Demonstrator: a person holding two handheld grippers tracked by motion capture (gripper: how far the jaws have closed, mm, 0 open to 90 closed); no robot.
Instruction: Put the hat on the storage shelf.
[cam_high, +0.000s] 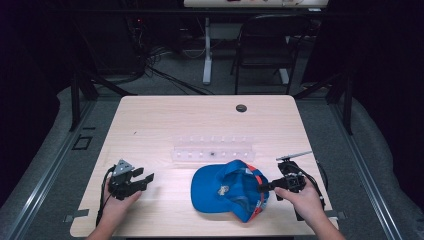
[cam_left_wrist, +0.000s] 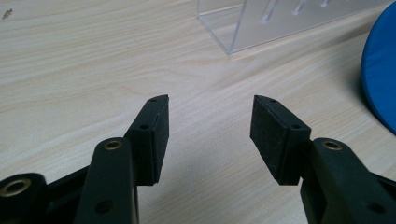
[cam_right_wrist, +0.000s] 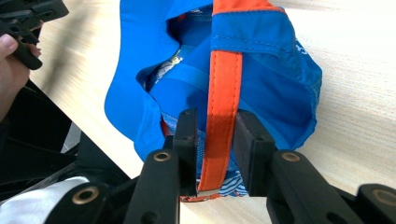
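1. While the left gripper (cam_left_wrist: 208, 128) rests with jaws wide apart, empty, the right gripper (cam_right_wrist: 215, 149) clamps the orange strap (cam_right_wrist: 223, 112).
2. Blue fabric cap (cam_high: 227, 190) lies upside-down ahead of the right jaws, on the light wooden table (cam_high: 165, 115).

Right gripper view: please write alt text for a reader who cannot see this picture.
The right tongs close on the orange strap of a blue cap lying upside down on a light wooden table. At the upper left, a hand holds the other tongs.
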